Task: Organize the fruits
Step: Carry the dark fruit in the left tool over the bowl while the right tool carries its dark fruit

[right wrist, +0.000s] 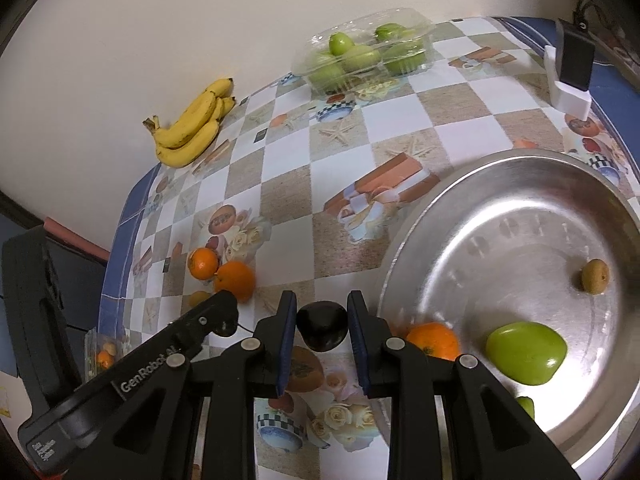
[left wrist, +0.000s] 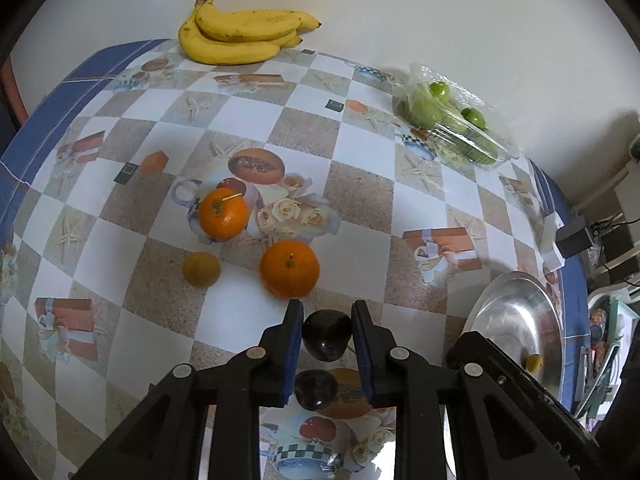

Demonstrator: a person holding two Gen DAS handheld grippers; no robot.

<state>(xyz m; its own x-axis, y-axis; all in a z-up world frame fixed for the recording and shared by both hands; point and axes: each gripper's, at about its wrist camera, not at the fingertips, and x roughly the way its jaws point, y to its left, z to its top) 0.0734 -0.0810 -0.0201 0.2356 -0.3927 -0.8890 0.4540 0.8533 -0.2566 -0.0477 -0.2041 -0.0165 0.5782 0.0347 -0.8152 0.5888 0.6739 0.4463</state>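
Observation:
My left gripper [left wrist: 327, 305] is shut on a dark plum [left wrist: 326, 334], held just above the checked tablecloth [left wrist: 248, 120]. A second dark plum [left wrist: 314, 390] lies on the cloth below it, between the finger arms. Two oranges [left wrist: 224, 214] [left wrist: 290, 268] and a small yellow-brown fruit [left wrist: 201, 269] lie just ahead. My right gripper [right wrist: 322, 296] is shut on another dark plum [right wrist: 322, 326], left of the round metal tray [right wrist: 500, 208]. The tray holds an orange [right wrist: 434, 340], a green fruit [right wrist: 526, 352] and a small brownish fruit [right wrist: 595, 276].
Bananas [left wrist: 240, 34] lie at the far edge against the wall. A clear plastic box of green fruit [right wrist: 364, 56] sits at the back. A black device on a white stand [right wrist: 572, 68] is at the table's far right corner. The left gripper's body [right wrist: 160, 360] reaches in from the left.

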